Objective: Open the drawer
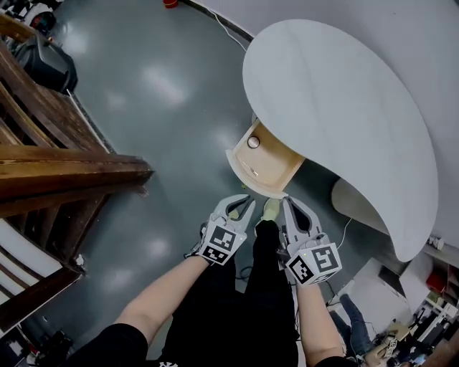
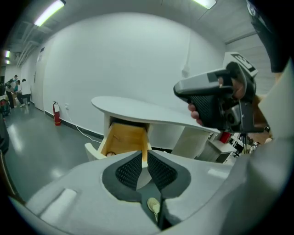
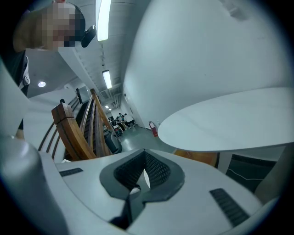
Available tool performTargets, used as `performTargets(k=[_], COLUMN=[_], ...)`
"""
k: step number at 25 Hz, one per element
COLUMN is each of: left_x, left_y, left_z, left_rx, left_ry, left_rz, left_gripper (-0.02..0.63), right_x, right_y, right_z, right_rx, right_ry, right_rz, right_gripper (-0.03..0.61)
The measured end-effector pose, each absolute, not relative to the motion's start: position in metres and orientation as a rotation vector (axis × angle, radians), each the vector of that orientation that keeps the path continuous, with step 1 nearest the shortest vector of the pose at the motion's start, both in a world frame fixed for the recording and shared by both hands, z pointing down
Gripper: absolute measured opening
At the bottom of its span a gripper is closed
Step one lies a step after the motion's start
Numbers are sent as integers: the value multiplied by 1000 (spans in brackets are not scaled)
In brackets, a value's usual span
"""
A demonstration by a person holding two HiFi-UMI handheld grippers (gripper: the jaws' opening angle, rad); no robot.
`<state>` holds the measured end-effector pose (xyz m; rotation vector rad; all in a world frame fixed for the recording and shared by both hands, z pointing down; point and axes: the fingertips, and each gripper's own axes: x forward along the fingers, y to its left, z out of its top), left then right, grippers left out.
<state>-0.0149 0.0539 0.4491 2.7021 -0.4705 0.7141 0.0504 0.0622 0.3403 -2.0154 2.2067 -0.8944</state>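
Head view: drawer open, job apparently finished.
Reading left to right: left gripper point(image 1: 242, 206) low centre, jaws slightly parted, empty; drawer point(image 1: 262, 163) mid-frame, pulled out from under the white desk point(image 1: 344, 107); right gripper point(image 1: 287, 203) just beside its front, jaws pressed together on nothing. Probably nothing left but backing off. Drawer's rear hidden beneath the desk; small round thing point(image 1: 253, 142) inside too small to name.

Large indoor hall, lab-like: grey glossy floor point(image 1: 165, 93), ceiling strip lights point(image 2: 48, 12), fire extinguisher point(image 2: 56, 114).
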Motion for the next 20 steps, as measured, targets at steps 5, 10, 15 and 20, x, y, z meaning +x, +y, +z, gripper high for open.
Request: performTargets(k=[5, 10, 15, 20], left_x=[-8, 1, 9, 15], left_y=[41, 26, 23, 24], left_z=[380, 325, 272, 224], left_rx=[2750, 2763, 2795, 2829], left_ry=[-506, -538, -519, -497], left_rz=[613, 513, 434, 369], left_gripper=[34, 28, 25, 23], right_x=[58, 64, 69, 74], right_y=[62, 57, 49, 42], right_z=[313, 285, 251, 211], right_rx=[-2020, -2030, -2048, -2064], right_ry=[2217, 2233, 2247, 2271], right_rz=[-835, -765, -679, -570], right_gripper=[15, 15, 14, 15])
